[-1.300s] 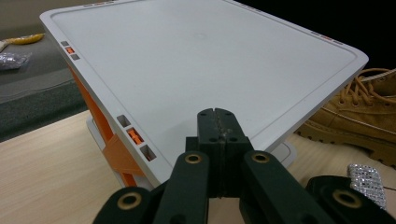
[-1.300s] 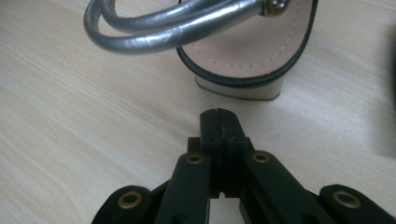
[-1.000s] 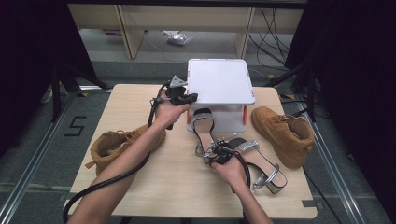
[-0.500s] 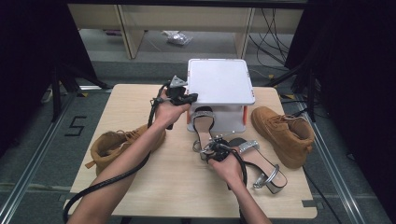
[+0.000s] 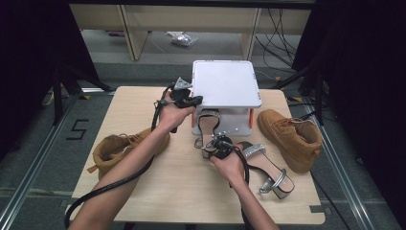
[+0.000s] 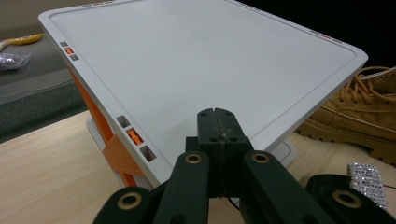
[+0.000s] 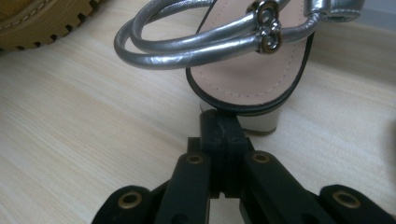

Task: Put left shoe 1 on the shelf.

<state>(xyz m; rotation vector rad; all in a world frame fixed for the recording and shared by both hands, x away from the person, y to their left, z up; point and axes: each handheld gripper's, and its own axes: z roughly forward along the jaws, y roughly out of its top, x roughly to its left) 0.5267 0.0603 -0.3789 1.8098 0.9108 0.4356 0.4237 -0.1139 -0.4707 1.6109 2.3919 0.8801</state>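
A white flat-topped stand (image 5: 225, 86) with orange supports sits at the back middle of the table. My left gripper (image 5: 195, 100) is shut and empty, its tips at the stand's left edge; in the left gripper view the closed jaws (image 6: 217, 116) lie over the white top (image 6: 201, 60). A silver strappy sandal (image 5: 208, 125) lies with its toe under the stand. My right gripper (image 5: 214, 144) is shut and empty at its heel end; in the right gripper view the tips (image 7: 218, 119) meet the sandal's heel (image 7: 243, 88). A second silver sandal (image 5: 268, 167) lies to the right.
One tan boot (image 5: 122, 147) lies on the table's left side under the left forearm, another (image 5: 293, 136) stands on the right. The table (image 5: 182, 191) has light bare wood at the front. Black cables trail off the near-left edge.
My right gripper has edged a little to the left and away from me, toward the heel of the sandal under the stand. The left gripper has stayed put.
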